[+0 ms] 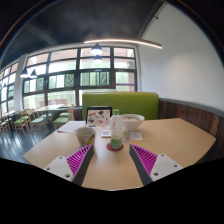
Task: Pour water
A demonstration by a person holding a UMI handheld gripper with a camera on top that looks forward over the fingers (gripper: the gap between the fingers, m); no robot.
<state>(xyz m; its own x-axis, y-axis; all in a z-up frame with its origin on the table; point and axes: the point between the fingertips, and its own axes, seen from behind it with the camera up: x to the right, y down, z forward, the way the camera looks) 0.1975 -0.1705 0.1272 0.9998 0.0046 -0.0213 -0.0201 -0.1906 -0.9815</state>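
Since the gripper (pixel 112 160) fingers are apart with nothing held, it's likely lining up on the green cup (pixel 115 143) mid-table (pixel 170 135), just ahead.

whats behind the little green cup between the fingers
Behind the green cup stands a clear pitcher, then a white bowl and a green bench. The pitcher's contents aren't discernible.

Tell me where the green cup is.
In the gripper view, the green cup stands on the table between the open gripper's fingers, just ahead of them, near a white bowl.
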